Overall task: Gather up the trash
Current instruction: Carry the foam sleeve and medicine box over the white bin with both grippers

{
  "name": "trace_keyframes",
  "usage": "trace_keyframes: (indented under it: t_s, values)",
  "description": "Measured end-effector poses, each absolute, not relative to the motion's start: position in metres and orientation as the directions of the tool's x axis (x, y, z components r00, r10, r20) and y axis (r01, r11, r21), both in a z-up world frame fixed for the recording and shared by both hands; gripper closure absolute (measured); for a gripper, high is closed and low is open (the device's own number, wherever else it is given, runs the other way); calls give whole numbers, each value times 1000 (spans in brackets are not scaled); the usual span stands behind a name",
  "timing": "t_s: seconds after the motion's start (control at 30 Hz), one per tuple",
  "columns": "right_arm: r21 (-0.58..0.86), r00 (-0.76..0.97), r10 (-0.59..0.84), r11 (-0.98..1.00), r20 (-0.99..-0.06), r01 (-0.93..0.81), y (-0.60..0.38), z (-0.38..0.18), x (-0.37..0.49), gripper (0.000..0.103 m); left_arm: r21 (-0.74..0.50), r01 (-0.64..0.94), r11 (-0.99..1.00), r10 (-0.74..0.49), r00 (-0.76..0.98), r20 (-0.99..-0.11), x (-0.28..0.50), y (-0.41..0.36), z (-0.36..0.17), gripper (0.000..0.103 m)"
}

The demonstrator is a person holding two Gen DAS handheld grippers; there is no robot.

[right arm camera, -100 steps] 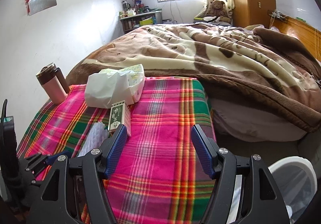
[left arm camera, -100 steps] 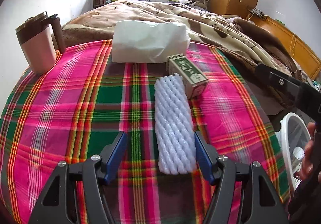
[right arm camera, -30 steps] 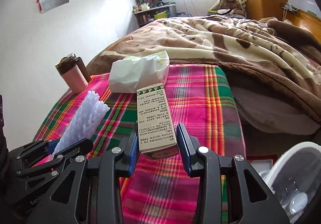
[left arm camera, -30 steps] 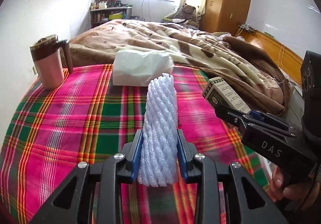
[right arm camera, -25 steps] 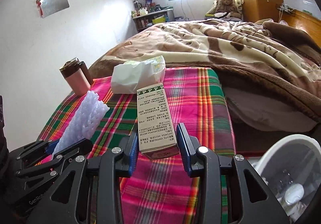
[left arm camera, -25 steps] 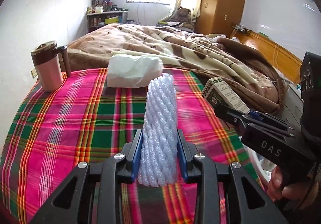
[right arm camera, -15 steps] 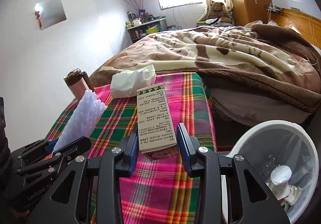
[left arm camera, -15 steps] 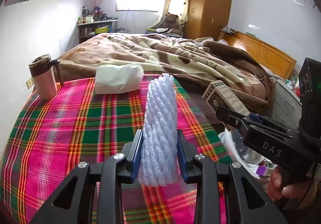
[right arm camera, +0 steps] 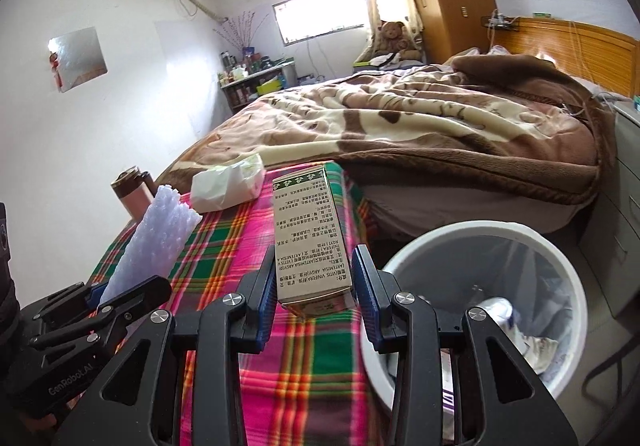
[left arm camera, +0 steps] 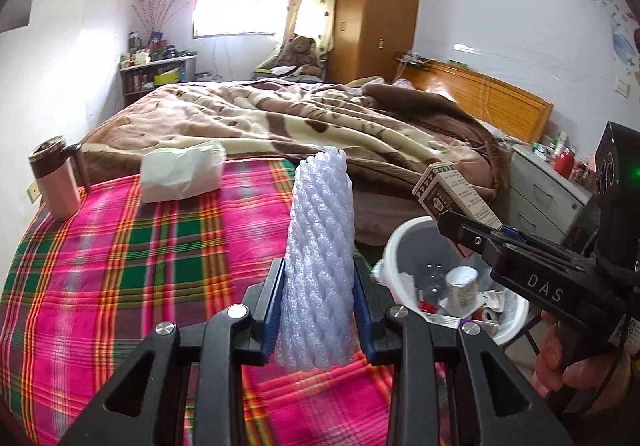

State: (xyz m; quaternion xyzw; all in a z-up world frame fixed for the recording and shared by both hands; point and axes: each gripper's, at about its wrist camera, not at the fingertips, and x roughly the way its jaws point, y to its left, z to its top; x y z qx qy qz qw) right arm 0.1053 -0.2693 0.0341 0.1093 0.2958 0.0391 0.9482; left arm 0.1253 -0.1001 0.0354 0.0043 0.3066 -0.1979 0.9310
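Both pieces have been lifted off the plaid cloth (left arm camera: 120, 246) and carried toward the bin (right arm camera: 520, 234). The foam sleeve (left arm camera: 318, 266) is pinched by the left gripper (left arm camera: 318, 320) beside the bin; the carton (right arm camera: 308, 242), pinched by the right gripper (right arm camera: 314, 304), is held near the bin's rim. Release is judged to be next.

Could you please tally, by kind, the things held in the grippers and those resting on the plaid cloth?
Foam sleeve, in the left gripper: 1
Box, in the right gripper: 1
Mug, on the cloth: 1
Tissue pack, on the cloth: 1
Total: 4
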Motion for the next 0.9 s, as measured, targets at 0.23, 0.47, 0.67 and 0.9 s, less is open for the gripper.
trace_keyframes:
  t_s: [0.23,0.47,0.67,0.9]
  values:
    - [223,835,50,971,-547,88,-299,31,89,66,-119,436,892,-420,701,-576,119,-133,33,70]
    - [210,826,-40,959,-563,189,-327,27,75,66,-128,492,861,-467,666,-582,119,-164,31,70]
    - [191,802,-105,946,-588,263,-348,21,69,66,-130,535,835,-497,630,-597,121,-192,26,70]
    - [173,762,-145,931,-632,321,-366,5,64,66,-136,567,812,-512,580,-634,123,-224,13,70]
